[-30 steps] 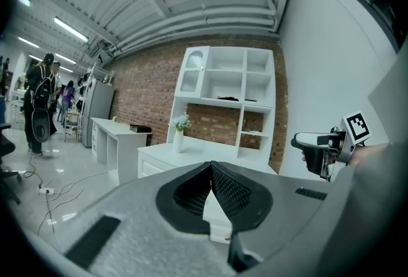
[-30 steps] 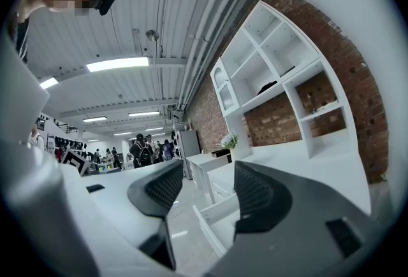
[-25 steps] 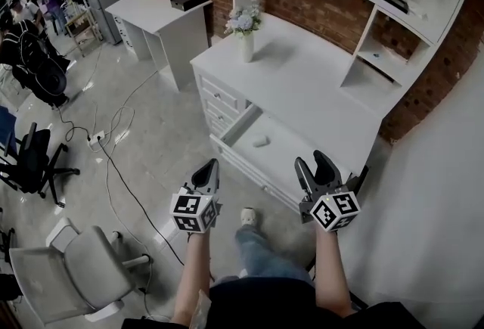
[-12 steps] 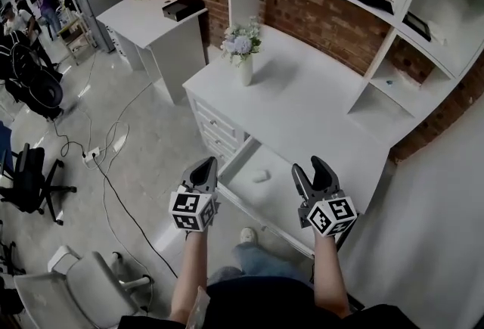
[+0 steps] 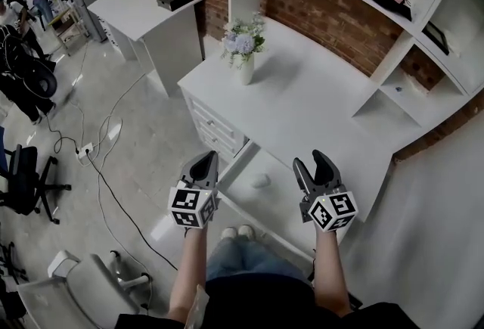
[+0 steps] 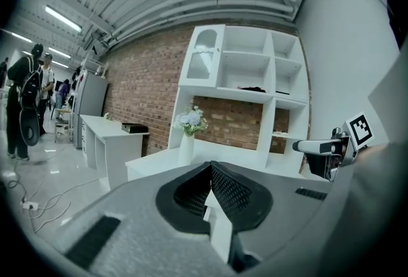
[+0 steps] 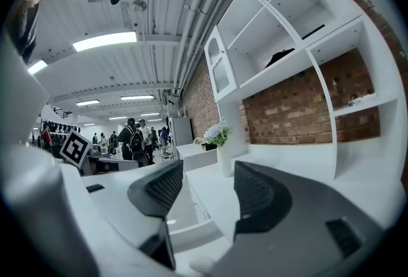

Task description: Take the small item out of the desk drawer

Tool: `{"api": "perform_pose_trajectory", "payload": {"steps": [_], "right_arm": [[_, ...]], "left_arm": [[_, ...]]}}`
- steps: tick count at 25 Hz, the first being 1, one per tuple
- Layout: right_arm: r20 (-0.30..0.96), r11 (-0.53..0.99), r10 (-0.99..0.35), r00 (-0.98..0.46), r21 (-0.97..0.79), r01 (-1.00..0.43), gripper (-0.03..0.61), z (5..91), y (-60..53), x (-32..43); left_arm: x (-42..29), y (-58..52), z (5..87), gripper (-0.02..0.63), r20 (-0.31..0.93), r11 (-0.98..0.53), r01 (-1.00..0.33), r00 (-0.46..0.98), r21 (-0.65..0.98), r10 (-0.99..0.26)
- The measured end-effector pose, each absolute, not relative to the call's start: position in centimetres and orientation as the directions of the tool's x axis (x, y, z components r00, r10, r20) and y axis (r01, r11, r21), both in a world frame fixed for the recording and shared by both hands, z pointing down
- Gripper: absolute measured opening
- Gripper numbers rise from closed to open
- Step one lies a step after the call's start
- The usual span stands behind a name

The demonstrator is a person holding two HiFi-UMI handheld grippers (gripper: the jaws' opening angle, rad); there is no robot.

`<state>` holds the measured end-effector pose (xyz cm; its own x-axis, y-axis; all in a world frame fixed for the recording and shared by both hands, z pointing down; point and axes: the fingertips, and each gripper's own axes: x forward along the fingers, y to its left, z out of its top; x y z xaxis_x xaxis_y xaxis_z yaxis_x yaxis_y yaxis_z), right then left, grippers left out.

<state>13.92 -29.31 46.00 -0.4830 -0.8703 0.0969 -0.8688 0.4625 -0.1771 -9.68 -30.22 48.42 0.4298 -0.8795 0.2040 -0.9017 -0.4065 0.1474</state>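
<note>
The white desk's wide drawer (image 5: 249,203) stands pulled out, and a small pale item (image 5: 260,181) lies on its floor. My left gripper (image 5: 203,166) hovers over the drawer's left front corner with its jaws shut and nothing between them. My right gripper (image 5: 318,167) hangs open and empty over the drawer's right side, to the right of the item. In the right gripper view the right gripper (image 7: 203,191) frames the open drawer (image 7: 191,231), and a pale lump (image 7: 199,265) shows at the bottom edge. The left gripper (image 6: 211,181) in its own view points level across the desk.
A white vase of flowers (image 5: 243,46) stands at the desk top's back left. A shelf unit (image 5: 393,25) rises along the brick wall. Narrow drawers (image 5: 215,132) sit left of the open one. Cables (image 5: 106,169), office chairs and a second white desk (image 5: 147,13) lie left.
The view has shifted closer over the desk. Both grippers keep about the same pose above the open drawer, left shut and right open. The item has not moved.
</note>
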Motion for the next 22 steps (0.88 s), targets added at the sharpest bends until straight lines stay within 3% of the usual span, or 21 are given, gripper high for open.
{"api": "perform_pose_trajectory", "payload": {"steps": [4, 8, 15, 22], "right_arm": [[0.157, 0.502, -0.846, -0.509, -0.083, -0.861, 0.231, 46.4, -30.8, 13.0], [0.288, 0.629, -0.763, -0.579, 0.122, -0.768, 0.230, 47.7, -32.2, 10.4], [0.642, 0.868, -0.495, -0.586, 0.393, -0.303, 0.230, 55.6, -31.7, 4.4], [0.875, 0.929, -0.279, -0.396, 0.350, 0.120, 0.230, 67.5, -28.8, 2.2]], "left_arm": [[-9.9, -31.3, 48.5, 0.009, 0.207, -0.415, -0.895, 0.442, 0.161, -0.873], [-10.4, -31.6, 49.3, 0.009, 0.222, -0.409, -0.895, 0.441, 0.176, -0.870], [-11.6, -31.3, 51.8, 0.009, 0.278, -0.379, -0.904, 0.423, 0.199, -0.863], [-12.9, -30.7, 54.5, 0.009, 0.323, -0.337, -0.913, 0.398, 0.230, -0.859]]}}
